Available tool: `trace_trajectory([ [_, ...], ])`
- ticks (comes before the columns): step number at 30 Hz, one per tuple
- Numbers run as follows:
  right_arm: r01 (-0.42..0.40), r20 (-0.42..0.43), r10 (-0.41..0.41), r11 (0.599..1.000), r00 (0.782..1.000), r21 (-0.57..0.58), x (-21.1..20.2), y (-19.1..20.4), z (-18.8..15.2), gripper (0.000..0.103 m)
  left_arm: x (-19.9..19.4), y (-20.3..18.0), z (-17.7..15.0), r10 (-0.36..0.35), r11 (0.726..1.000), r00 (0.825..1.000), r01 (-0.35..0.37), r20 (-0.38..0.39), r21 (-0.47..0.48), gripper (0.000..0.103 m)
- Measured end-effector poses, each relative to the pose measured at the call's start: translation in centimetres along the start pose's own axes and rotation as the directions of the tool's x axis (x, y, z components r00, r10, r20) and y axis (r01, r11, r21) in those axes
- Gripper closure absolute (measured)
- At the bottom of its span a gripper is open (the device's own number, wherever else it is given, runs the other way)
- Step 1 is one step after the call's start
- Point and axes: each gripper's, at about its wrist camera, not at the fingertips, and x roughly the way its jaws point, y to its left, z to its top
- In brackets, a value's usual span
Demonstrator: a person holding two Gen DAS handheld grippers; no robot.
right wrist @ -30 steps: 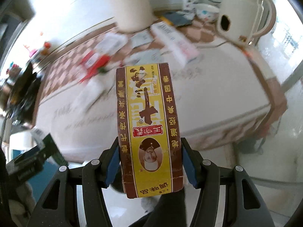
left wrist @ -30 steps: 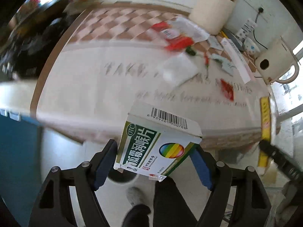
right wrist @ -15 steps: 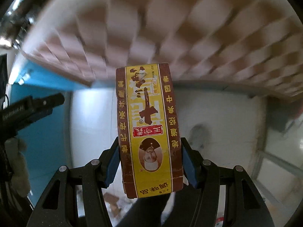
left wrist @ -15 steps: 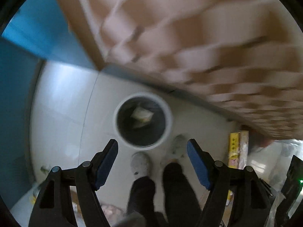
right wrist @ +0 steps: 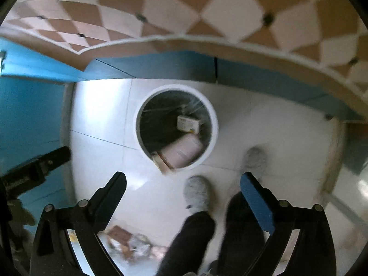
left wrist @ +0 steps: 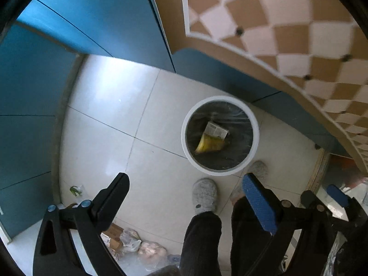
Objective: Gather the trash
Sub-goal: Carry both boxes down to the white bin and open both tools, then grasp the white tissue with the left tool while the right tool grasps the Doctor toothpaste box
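A round white trash bin (left wrist: 186,117) with a dark liner stands on the floor below me; it also shows in the right wrist view (right wrist: 214,119). In the left wrist view a white box (left wrist: 216,130) and a yellow box (left wrist: 208,143) lie inside it. In the right wrist view a blurred box (right wrist: 179,154) is at the bin's near rim, falling in, and a small white box (right wrist: 187,123) lies inside. My left gripper (left wrist: 184,184) is open and empty above the floor. My right gripper (right wrist: 182,181) is open and empty above the bin.
The checked tablecloth (left wrist: 287,23) hangs over the table edge above the bin. Blue cabinets (left wrist: 34,80) line the left. The person's grey slippers (left wrist: 204,194) stand beside the bin. Plastic bags and boxes (left wrist: 138,246) lie on the white tile floor.
Both grippers swung down from the table to the bin. The left let go of the green-and-white box earlier. The right has just opened and released the yellow-brown box.
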Motion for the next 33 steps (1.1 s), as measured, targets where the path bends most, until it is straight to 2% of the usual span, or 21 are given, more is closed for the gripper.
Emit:
trace_trajectory([
  [5, 0.035, 0.037, -0.034, 0.999, 0.999, -0.011, -7.8, 0.3, -0.1, 0.003, -9.2, 0.2, -1.4, 0.015, 1.000, 0.997, -0.017, 0.074, 0.017, 0.003],
  [10, 0.037, 0.121, -0.037, 0.999, 0.992, 0.004, -18.5, 0.3, -1.2, 0.003, -20.3, -1.1, -3.1, 0.000, 0.998, 0.973, -0.014, 0.230, 0.060, 0.003],
  [13, 0.012, 0.204, -0.019, 0.999, 0.979, 0.036, -25.7, -0.6, -1.2, 0.002, -25.5, -3.1, -2.9, -0.033, 0.995, 0.955, 0.005, 0.293, 0.095, 0.003],
  [15, -0.018, 0.271, -0.003, 0.997, 0.963, 0.076, -30.8, -2.1, -0.6, 0.002, -28.6, -5.2, -1.6, -0.059, 0.991, 0.942, 0.016, 0.330, 0.134, 0.003],
  [18, -0.037, 0.350, -0.012, 0.991, 0.937, 0.131, -35.5, -4.5, 0.2, 0.002, -31.4, -8.3, 0.6, -0.084, 0.984, 0.924, 0.018, 0.372, 0.178, 0.003],
  [20, -0.060, 0.397, -0.017, 0.981, 0.918, 0.182, -38.4, -6.8, 1.3, 0.002, -33.0, -10.9, 2.5, -0.092, 0.982, 0.914, 0.017, 0.396, 0.191, 0.003],
  [23, -0.104, 0.434, -0.019, 0.961, 0.901, 0.258, -41.2, -11.2, 3.0, 0.002, -33.5, -14.1, 5.7, -0.118, 0.979, 0.912, 0.040, 0.392, 0.202, 0.003],
  [26, -0.146, 0.450, -0.018, 0.934, 0.893, 0.327, -43.1, -15.8, 4.5, 0.002, -33.2, -17.7, 9.4, -0.167, 0.976, 0.922, 0.103, 0.349, 0.194, 0.003],
  [29, -0.150, 0.448, -0.045, 0.909, 0.893, 0.389, -43.3, -20.2, 6.5, 0.002, -31.8, -21.5, 12.5, -0.223, 0.966, 0.938, 0.177, 0.264, 0.187, 0.004],
  [33, -0.143, 0.428, -0.077, 0.877, 0.901, 0.459, -44.0, -27.1, 10.3, 0.002, -28.9, -25.1, 16.3, -0.250, 0.963, 0.956, 0.229, 0.155, 0.142, 0.016],
])
